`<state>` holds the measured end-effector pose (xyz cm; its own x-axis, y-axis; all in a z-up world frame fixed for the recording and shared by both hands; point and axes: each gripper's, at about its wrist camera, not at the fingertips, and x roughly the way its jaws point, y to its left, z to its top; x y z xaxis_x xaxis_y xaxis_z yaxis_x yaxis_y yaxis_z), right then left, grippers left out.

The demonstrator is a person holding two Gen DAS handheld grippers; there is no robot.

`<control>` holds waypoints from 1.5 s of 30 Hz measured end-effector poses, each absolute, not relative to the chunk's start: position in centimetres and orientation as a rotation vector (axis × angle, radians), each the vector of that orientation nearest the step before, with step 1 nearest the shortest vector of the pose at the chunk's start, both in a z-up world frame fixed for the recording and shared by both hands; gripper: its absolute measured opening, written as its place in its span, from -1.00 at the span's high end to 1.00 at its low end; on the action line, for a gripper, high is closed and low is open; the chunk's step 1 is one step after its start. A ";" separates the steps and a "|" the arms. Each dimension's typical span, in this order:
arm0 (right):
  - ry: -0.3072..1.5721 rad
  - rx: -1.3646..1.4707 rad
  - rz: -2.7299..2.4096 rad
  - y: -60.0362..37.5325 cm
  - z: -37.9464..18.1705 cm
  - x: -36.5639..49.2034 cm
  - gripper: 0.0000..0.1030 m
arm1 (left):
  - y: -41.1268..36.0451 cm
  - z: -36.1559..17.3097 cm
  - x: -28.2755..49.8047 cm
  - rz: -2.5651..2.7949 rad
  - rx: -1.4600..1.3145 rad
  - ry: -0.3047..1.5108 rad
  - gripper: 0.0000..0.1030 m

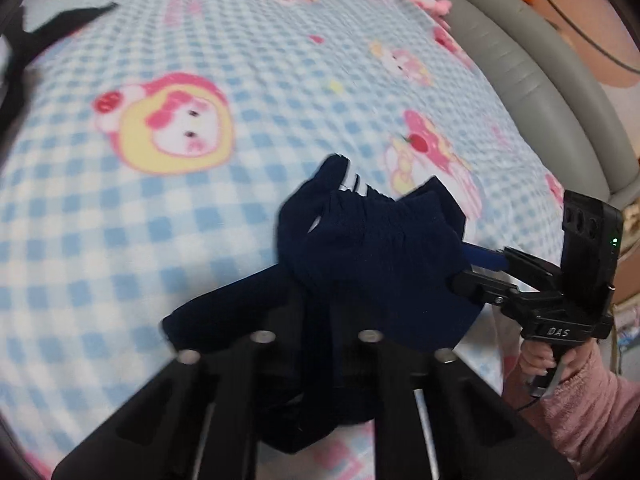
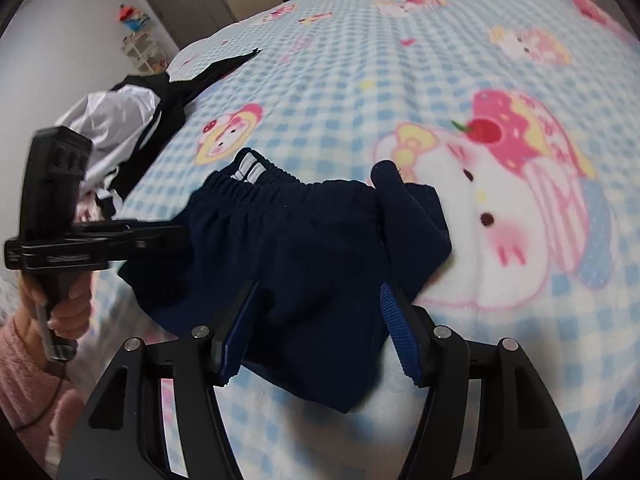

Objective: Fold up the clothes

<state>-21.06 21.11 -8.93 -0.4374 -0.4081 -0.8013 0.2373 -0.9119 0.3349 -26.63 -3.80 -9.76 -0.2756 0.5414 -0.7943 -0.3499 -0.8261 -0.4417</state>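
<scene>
navy shorts mid-frame on checked blanket | left gripper clenched on waistband edge, anchoring for fold | right gripper straddles cloth, pads not yet pressing

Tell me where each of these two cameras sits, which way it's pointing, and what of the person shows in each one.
Left wrist: rides the left gripper, looking down along its fingers, which are buried in the navy shorts on the checked blanket; the right gripper and a pink-sleeved hand show at right.
Right wrist: rides the right gripper, jaws open around the navy shorts; the left gripper and its hand show at left.
Shared: shorts, blanket, each other's gripper.
</scene>
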 end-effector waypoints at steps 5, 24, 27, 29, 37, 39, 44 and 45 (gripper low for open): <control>-0.311 1.353 -2.332 21.4 -8.2 -20.5 -0.23 | -6.1 -8.0 -23.1 2.146 -1.383 -0.370 0.88; -0.225 1.408 -2.228 18.5 -10.8 -20.8 0.31 | -8.1 -11.6 -19.3 2.222 -1.406 -0.454 0.31; -0.278 1.417 -2.251 19.6 -11.2 -20.1 0.43 | -8.3 -13.2 -19.3 2.231 -1.459 -0.481 0.42; -0.295 1.420 -2.255 20.6 -11.4 -19.4 0.48 | -8.6 -13.3 -18.9 2.217 -1.467 -0.502 0.39; -0.254 1.269 -2.353 22.6 -7.4 -17.9 0.20 | -8.4 -8.0 -16.9 2.384 -1.260 -0.364 0.37; -0.234 1.219 -2.380 21.9 -6.1 -18.4 0.10 | -7.1 -6.7 -17.4 2.401 -1.177 -0.332 0.37; -0.042 1.270 -2.345 16.6 -7.2 -21.0 0.07 | -2.2 -8.9 -20.7 2.393 -1.284 -0.160 0.37; -0.007 1.293 -2.347 16.2 -8.0 -21.3 0.07 | -2.2 -9.6 -21.4 2.418 -1.322 -0.136 0.36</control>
<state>-21.30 16.20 -8.03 -0.4538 -0.3932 -0.7997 0.3884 -0.8949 0.2196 -21.39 -2.17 -9.63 -0.4855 0.3723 -0.7910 -0.2814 -0.9232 -0.2618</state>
